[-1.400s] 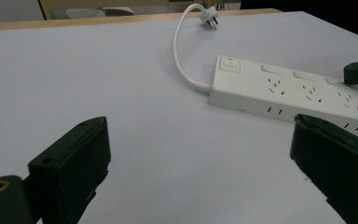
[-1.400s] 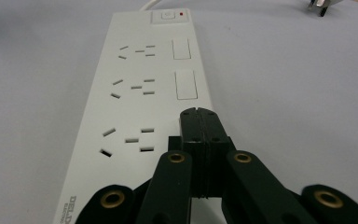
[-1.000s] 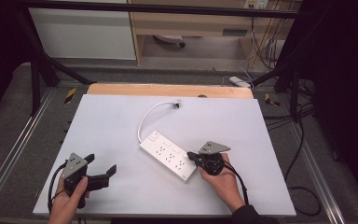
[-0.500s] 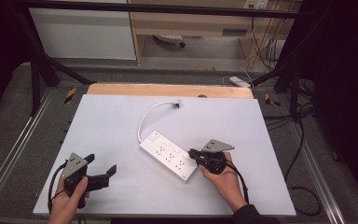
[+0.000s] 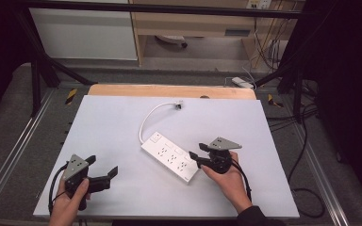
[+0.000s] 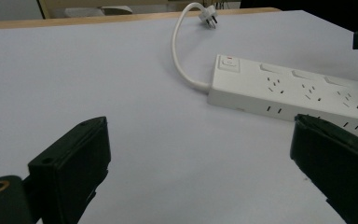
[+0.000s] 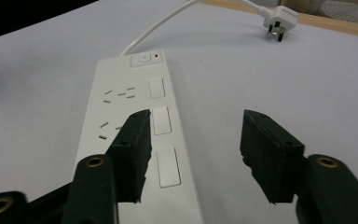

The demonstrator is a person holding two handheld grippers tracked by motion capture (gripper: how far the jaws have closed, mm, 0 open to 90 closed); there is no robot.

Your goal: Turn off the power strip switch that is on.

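A white power strip [image 5: 169, 155] lies slantwise in the middle of the white table, its short cable curling back to a white plug [image 5: 179, 104]. My right gripper [image 5: 197, 151] is open at the strip's near right end. In the right gripper view one finger [image 7: 133, 140] stands over the strip [image 7: 126, 93] and the other over bare table, with the plug [image 7: 279, 21] far ahead. My left gripper [image 5: 102, 166] is wide open near the front left, apart from the strip [image 6: 298, 88], and grips nothing.
The white table top [image 5: 113, 122] ends in a wooden strip [image 5: 169, 90] at the back. Metal rails run along both sides, and cables [image 5: 306, 141] trail on the floor to the right. A cabinet stands behind.
The right gripper has shifted very slightly at the strip's end. The left gripper and the strip have stayed still.
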